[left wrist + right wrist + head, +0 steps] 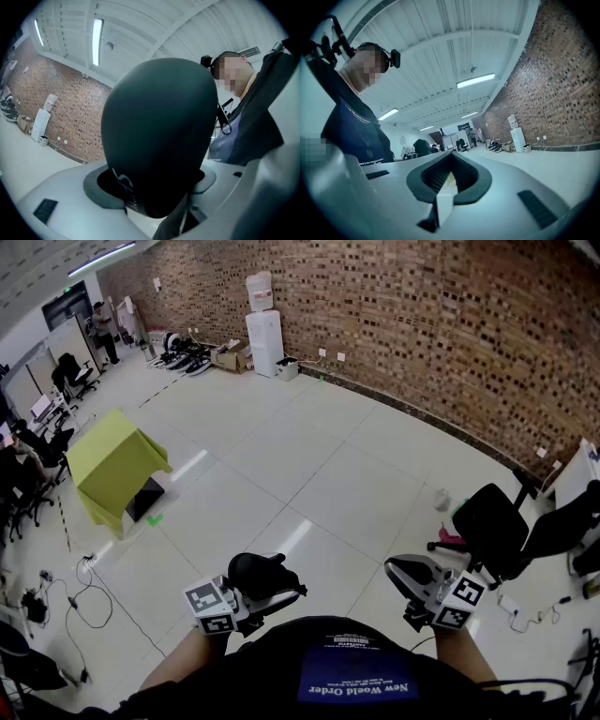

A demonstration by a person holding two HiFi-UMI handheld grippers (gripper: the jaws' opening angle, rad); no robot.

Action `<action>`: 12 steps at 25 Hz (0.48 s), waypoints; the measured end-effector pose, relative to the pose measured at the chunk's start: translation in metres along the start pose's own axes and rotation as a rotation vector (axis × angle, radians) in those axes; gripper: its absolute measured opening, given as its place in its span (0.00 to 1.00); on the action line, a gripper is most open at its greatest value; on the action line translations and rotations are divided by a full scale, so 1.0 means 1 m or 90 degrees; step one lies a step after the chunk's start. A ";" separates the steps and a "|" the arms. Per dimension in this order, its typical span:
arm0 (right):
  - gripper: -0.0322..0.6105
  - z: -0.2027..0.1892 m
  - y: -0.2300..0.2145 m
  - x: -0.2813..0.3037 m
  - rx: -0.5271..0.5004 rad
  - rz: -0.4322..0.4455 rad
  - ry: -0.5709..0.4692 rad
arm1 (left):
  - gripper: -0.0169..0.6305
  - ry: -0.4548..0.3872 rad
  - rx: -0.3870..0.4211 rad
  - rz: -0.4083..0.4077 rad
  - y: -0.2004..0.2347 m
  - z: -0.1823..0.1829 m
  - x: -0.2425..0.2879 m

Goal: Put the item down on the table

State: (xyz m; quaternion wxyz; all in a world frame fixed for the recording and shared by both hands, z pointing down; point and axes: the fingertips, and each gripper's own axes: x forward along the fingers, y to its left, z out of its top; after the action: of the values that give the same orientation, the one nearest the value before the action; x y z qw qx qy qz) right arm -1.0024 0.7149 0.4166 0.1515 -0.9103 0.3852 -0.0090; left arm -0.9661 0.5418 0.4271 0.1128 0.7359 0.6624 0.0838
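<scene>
At the far left, a table (111,457) draped in a yellow-green cloth is seen on the pale tiled floor (309,465), with loose cables (80,592) trailed in front of it. Nearer the middle, the left gripper (272,589) is held low, close to the person's dark shirt (356,676), well apart from the table. Its jaws are spread wide and clamped on the item (159,136), a smooth, dark, rounded, egg-like body. In the left gripper view much of the room is blocked by the item and the pads are largely covered by it; what the item is cannot be made out. A white water dispenser (265,338) is set against the rough brick wall (450,334) at the back. To the right, the right gripper (450,173) is shown with its ribbed dark pads brought together at the tip and nothing between them. Just beyond it a black office chair (495,526) is partly cut off by the frame edge.
</scene>
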 end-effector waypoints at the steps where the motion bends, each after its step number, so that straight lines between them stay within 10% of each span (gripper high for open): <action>1: 0.03 0.001 -0.004 -0.001 0.000 -0.001 0.001 | 0.55 -0.009 -0.008 -0.006 -0.001 0.002 0.005; 12: 0.03 0.010 -0.041 0.049 -0.002 -0.007 -0.011 | 0.55 -0.012 -0.017 -0.026 0.066 0.008 0.011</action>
State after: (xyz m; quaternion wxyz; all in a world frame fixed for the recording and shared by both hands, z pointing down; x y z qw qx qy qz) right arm -0.9378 0.7099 0.4138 0.1538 -0.9127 0.3785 -0.0012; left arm -0.8998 0.5463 0.4369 0.1308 0.7212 0.6752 0.0832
